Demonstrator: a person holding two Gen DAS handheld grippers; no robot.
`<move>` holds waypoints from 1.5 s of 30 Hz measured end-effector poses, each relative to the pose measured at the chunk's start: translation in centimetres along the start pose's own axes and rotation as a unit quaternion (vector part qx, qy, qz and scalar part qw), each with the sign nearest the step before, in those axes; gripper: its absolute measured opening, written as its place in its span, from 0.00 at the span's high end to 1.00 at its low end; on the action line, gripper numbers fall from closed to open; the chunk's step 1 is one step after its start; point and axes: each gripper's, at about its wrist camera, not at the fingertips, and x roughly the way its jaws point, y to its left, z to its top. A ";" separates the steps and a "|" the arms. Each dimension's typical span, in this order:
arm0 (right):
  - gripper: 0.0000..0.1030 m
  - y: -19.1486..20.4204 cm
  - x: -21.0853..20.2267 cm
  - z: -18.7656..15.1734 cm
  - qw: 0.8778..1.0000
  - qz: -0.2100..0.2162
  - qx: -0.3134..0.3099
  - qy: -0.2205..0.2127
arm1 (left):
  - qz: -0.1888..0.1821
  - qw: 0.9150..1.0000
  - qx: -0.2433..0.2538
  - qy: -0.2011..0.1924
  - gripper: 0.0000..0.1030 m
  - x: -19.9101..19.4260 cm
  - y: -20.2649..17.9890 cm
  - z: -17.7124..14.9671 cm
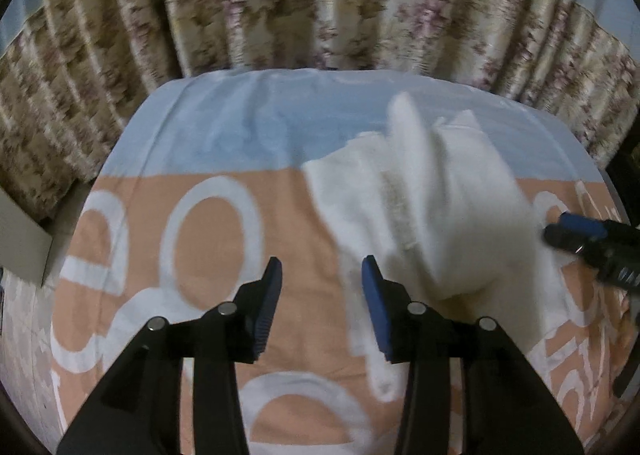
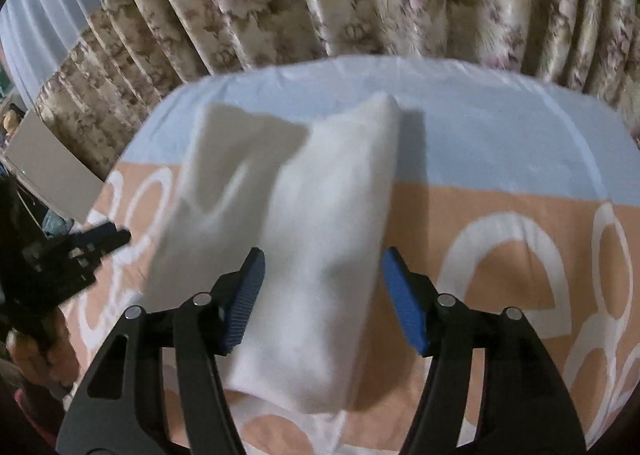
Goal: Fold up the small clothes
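Both your left gripper (image 1: 322,275) and right gripper (image 2: 323,267) are spread wide, gripping nothing, with the white garment (image 2: 312,223) lying on the sheet (image 2: 500,215).

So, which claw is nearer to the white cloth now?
Right. The right claw is open with the white cloth lying between its fingers. The left claw is also open, but beside the cloth's left edge, over the patterned bedsheet.

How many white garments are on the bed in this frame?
1. The white garment lies partly folded on the bedsheet, in front of the open right gripper and to the right of the open left gripper. Nothing else shows.
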 end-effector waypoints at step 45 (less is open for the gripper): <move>0.56 -0.6 -2.2 -4.6 0.994 0.002 -0.106 0.014 | 0.003 0.994 0.111 0.014 0.39 -1.6 -5.3 -2.7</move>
